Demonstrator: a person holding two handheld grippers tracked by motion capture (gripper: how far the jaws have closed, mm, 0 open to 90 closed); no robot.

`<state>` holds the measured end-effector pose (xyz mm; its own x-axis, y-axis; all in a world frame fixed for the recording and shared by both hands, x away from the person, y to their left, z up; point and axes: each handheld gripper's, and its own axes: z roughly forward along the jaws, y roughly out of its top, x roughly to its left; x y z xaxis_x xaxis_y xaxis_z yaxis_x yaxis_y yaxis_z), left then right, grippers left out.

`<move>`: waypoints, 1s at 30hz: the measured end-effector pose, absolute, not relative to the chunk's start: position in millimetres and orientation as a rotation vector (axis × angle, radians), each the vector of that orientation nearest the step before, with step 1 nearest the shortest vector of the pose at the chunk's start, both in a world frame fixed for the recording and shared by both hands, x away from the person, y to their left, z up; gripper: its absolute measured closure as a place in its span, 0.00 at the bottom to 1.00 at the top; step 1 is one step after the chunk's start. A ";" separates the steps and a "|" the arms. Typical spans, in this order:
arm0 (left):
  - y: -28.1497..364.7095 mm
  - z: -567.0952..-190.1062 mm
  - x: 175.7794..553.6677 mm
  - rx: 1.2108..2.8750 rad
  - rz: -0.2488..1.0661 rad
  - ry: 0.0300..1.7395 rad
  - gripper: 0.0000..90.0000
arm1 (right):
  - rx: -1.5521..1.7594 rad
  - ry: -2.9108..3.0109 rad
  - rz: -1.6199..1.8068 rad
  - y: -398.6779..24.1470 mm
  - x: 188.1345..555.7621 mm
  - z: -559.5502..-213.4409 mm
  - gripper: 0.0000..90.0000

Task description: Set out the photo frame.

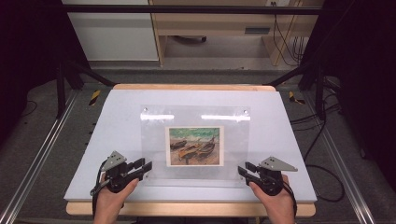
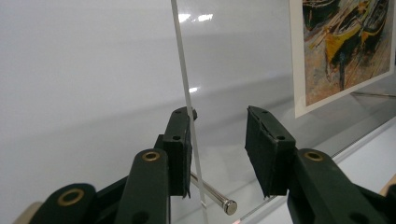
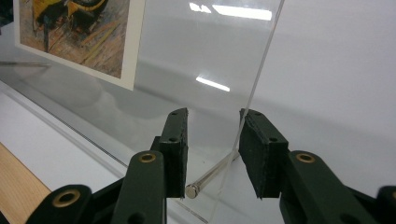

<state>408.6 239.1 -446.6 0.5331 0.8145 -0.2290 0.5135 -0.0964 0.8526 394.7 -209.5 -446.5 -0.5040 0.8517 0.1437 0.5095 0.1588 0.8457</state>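
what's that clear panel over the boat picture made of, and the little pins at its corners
Clear panel: looks like acrylic, possibly glass; glossy, see-through, with lamp glare and a thin bright edge. Pin: seemingly polished metal, silvery with a shine. Boat picture: apparently a matte paper print with a white border.

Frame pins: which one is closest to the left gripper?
The near-left pin, low between the jaws of the left gripper. The near-right pin is by the right gripper; the far-left pin and far-right pin lie beyond.
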 end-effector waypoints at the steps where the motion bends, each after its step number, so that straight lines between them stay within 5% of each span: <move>1: 239.1 -446.5 408.1 1.761 0.371 1.112 0.68 | 1.298 2.076 1.281 -209.6 394.1 -446.5 0.71; 30: 239.3 -447.2 402.7 1.770 0.373 1.114 0.71 | 1.291 2.065 1.268 -208.8 386.5 -449.6 0.73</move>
<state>402.7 239.3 -447.2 0.5332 0.8162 -0.2227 0.5176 -0.1064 0.8490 386.5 -208.8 -449.6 -0.4977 0.8579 0.1274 0.5019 0.1651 0.8490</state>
